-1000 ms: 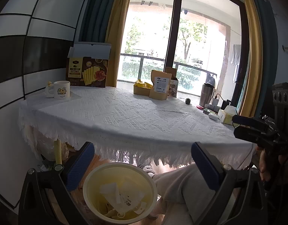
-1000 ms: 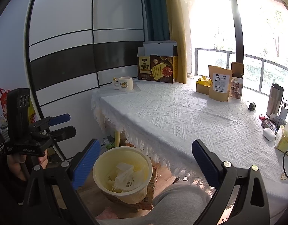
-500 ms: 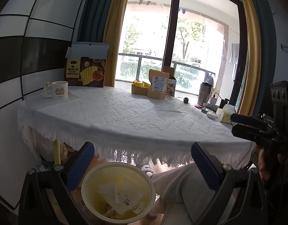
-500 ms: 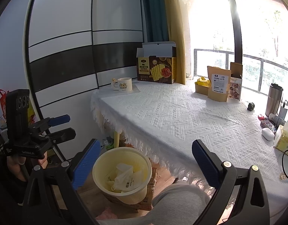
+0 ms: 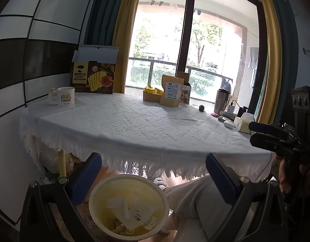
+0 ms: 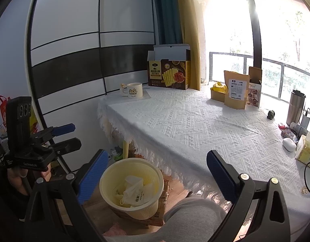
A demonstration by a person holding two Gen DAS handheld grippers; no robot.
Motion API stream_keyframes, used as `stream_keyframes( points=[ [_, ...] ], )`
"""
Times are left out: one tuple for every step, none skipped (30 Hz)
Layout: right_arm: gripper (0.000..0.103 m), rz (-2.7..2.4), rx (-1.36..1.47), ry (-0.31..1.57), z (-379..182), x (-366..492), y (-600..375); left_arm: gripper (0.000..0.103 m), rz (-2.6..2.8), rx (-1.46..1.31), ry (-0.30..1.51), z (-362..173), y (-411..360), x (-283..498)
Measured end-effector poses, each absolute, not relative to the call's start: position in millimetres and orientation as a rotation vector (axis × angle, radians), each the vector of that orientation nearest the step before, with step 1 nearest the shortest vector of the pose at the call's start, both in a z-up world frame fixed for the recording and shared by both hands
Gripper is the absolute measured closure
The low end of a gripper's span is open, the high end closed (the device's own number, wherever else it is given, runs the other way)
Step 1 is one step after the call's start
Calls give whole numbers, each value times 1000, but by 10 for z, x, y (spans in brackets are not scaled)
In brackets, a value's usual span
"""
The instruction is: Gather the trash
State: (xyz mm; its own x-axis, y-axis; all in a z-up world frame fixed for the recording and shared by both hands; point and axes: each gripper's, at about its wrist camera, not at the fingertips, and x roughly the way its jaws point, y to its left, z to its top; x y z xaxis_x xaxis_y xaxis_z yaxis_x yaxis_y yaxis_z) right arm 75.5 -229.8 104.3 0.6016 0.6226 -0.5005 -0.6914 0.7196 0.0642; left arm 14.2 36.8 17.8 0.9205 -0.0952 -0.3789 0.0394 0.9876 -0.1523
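A pale yellow waste bin stands on the floor below the table's near edge, with white paper and wrapper trash inside. It also shows in the right wrist view, sitting on a cardboard piece. My left gripper is open and empty, hovering above the bin. My right gripper is open and empty, above and right of the bin. The left gripper also shows in the right wrist view; the right gripper also shows in the left wrist view.
A table with a white cloth carries a mug, a cracker box, a brown pouch, a steel flask, a tissue box and small items. A person's grey-trousered knee is beside the bin.
Both grippers stay open and empty. The left wrist view has shifted slightly, the bin sliding a little left and down. The right view is almost unchanged.
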Motion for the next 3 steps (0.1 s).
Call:
stream_keyframes(
  points=[
    [5, 764, -142, 524, 1043, 756, -2295, 0, -70, -143, 395, 175, 367, 140],
    [5, 765, -143, 525, 1044, 759, -2291, 0, -71, -144, 395, 175, 370, 140],
    [5, 766, -144, 526, 1043, 764, -2287, 0, -73, -145, 393, 175, 366, 138]
  ],
)
